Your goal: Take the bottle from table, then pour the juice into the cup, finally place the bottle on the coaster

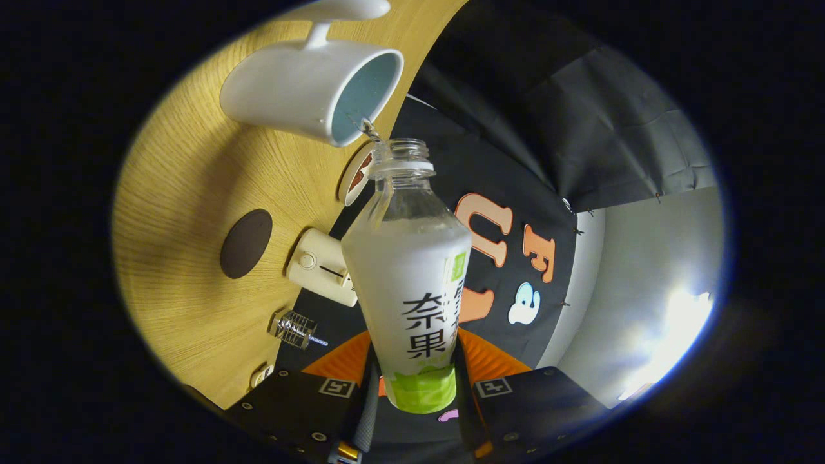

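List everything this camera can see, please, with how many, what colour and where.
Bottle: one, clear with a white and green label, cap off, between the fingers, mouth at the cup's rim.
Cup: one, white, pale blue inside, on the table beyond the bottle.
Coaster: one, dark brown, on the table beside the white device.
White device: one, at the table's edge.
Metal piece: one, silvery, near the table's edge.
Table: one, light wood.
Fingers: two, black, shut on the bottle.

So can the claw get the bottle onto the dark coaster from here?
Probably yes: the claw is shut on the bottle, and the coaster lies bare on the table, apart from the cup.
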Available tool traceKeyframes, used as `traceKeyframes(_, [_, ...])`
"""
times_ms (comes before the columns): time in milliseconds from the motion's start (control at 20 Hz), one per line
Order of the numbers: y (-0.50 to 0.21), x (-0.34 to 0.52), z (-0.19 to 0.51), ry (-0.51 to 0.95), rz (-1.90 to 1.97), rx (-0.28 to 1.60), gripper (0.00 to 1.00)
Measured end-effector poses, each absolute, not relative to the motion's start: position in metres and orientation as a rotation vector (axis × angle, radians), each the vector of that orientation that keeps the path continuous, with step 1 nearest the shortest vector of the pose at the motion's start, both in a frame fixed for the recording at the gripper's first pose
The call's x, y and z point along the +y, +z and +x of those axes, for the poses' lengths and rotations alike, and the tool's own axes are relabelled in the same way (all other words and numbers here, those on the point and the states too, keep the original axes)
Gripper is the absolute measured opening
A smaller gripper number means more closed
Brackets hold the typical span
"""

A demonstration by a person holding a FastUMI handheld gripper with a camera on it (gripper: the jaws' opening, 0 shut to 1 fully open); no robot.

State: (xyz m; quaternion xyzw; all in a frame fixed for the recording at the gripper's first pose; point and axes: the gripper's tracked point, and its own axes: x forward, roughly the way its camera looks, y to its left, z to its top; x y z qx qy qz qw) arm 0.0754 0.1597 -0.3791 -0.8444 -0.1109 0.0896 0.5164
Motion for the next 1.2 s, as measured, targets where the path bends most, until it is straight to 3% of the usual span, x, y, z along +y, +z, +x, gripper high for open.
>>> traceKeyframes(900, [-0.3793,0.1614,0.0688,0.263,-2.149,-0.449,0.53])
traceKeyframes(1200, [-0.3811,0.1590,0.0697,0.281,-2.108,-0.416,0.53])
